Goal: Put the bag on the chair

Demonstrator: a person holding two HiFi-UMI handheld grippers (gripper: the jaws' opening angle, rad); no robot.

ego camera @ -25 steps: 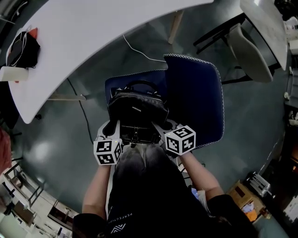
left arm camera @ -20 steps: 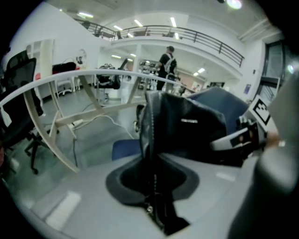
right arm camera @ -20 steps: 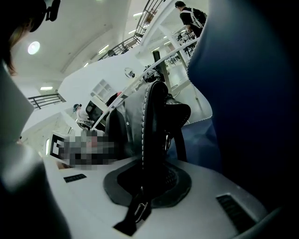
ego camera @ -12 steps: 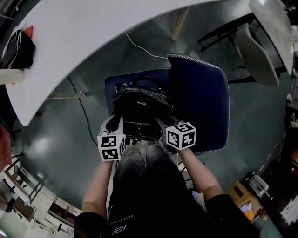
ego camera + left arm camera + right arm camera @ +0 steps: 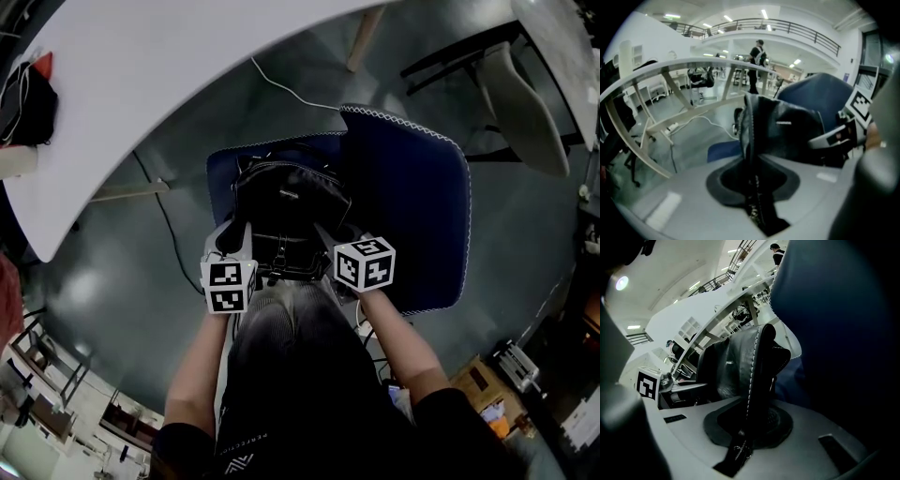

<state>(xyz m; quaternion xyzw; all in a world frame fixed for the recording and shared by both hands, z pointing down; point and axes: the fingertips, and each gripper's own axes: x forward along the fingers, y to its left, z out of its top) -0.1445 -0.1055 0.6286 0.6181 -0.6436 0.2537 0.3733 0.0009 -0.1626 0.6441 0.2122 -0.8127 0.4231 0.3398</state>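
Observation:
A black leather bag point(image 5: 286, 211) with a looped handle hangs over the seat of a dark blue chair point(image 5: 403, 197). My left gripper point(image 5: 246, 246) is shut on the bag's left edge, and the zipped seam point(image 5: 751, 154) runs between its jaws. My right gripper point(image 5: 323, 242) is shut on the bag's right edge, where a stitched seam point(image 5: 752, 380) passes between the jaws. The chair's backrest point(image 5: 834, 324) stands close on the right of the bag. Whether the bag's bottom touches the seat is hidden.
A long white table point(image 5: 169, 66) curves across the back, with a black pouch point(image 5: 28, 94) at its left end. A white cable point(image 5: 291, 94) trails on the grey floor. A second chair point(image 5: 525, 103) stands at the far right. A person point(image 5: 757, 61) stands in the distance.
Both grippers and the bag have shifted slightly forward and toward the chair seat. The grip on the bag is unchanged.

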